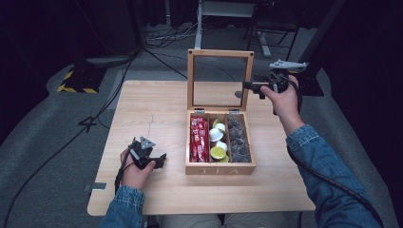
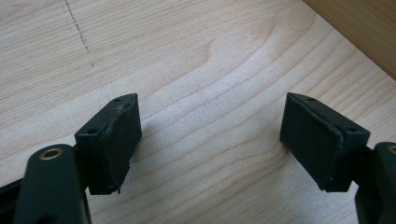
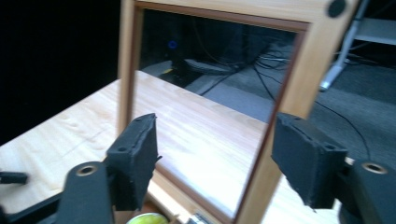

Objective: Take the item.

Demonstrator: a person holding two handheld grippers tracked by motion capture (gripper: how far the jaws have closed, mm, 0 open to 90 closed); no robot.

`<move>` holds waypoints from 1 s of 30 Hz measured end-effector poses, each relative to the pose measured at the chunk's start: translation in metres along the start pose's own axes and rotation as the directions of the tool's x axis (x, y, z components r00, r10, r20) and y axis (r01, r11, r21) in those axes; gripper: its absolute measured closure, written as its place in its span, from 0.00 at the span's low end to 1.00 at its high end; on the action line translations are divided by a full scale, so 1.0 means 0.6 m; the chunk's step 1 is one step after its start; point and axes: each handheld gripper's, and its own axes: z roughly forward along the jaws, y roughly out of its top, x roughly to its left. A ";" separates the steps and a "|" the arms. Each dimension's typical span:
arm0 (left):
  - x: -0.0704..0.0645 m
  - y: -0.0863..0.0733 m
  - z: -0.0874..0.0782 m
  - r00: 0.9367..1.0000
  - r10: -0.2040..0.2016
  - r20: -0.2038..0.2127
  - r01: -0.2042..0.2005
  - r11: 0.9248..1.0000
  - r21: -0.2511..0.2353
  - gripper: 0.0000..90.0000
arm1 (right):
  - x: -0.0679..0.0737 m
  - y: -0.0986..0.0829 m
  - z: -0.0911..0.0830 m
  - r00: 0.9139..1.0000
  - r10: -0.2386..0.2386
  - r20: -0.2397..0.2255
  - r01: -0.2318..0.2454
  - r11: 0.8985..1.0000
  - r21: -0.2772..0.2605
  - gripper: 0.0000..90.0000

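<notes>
A wooden tea box (image 1: pixel 220 168) stands right of the table's middle, its glass-paned lid (image 1: pixel 220 53) upright. Inside are red packets (image 1: pixel 199 140), white and lime capsules (image 1: pixel 217 142) and dark pouches (image 1: pixel 237 140). My right gripper (image 1: pixel 248 86) is at the lid's right edge. In the right gripper view it (image 3: pixel 217 158) is open, the lid's wooden frame (image 3: pixel 289 84) showing between the jaws, nearer the right one. A lime capsule (image 3: pixel 147 218) peeks below. My left gripper (image 1: pixel 160 161) rests low on the table left of the box, open (image 2: pixel 210 144) over bare wood.
The light wooden table (image 1: pixel 152 104) has free room left of and behind the box. The box's side wall (image 2: pixel 364 32) lies just beyond the left gripper. Cables and a yellow-black striped base (image 1: pixel 76 83) lie on the grey floor behind.
</notes>
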 end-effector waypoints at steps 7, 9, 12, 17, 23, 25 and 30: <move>-0.001 -0.004 -0.004 1.000 0.002 0.000 -0.002 1.000 0.000 0.23 | 0.042 -0.010 -0.007 0.998 0.007 -0.069 -0.006 1.000 0.010 0.26; -0.001 -0.005 -0.005 1.000 0.001 0.003 -0.001 1.000 -0.001 0.23 | 0.056 -0.012 -0.009 0.996 0.002 -0.093 0.000 1.000 0.016 0.30; -0.003 -0.006 -0.005 1.000 0.014 0.017 -0.014 1.000 0.009 0.20 | 0.073 -0.015 -0.012 0.991 -0.006 -0.137 0.010 1.000 0.029 0.38; -0.004 -0.008 -0.007 1.000 0.016 0.018 -0.016 1.000 0.011 0.17 | 0.099 -0.021 -0.011 0.983 -0.028 -0.183 0.035 0.999 0.036 0.47; -0.004 -0.008 -0.007 1.000 0.016 0.018 -0.016 1.000 0.011 0.16 | 0.118 -0.033 0.000 0.964 -0.026 -0.266 0.040 0.998 0.048 0.55; -0.004 -0.008 -0.007 1.000 0.017 0.018 -0.017 1.000 0.012 0.16 | 0.126 -0.035 0.003 0.966 -0.045 -0.253 0.060 0.997 0.053 0.55; -0.004 -0.008 -0.006 1.000 0.018 0.019 -0.018 1.000 0.012 0.16 | 0.147 -0.042 0.013 0.962 -0.059 -0.267 0.073 0.996 0.041 0.53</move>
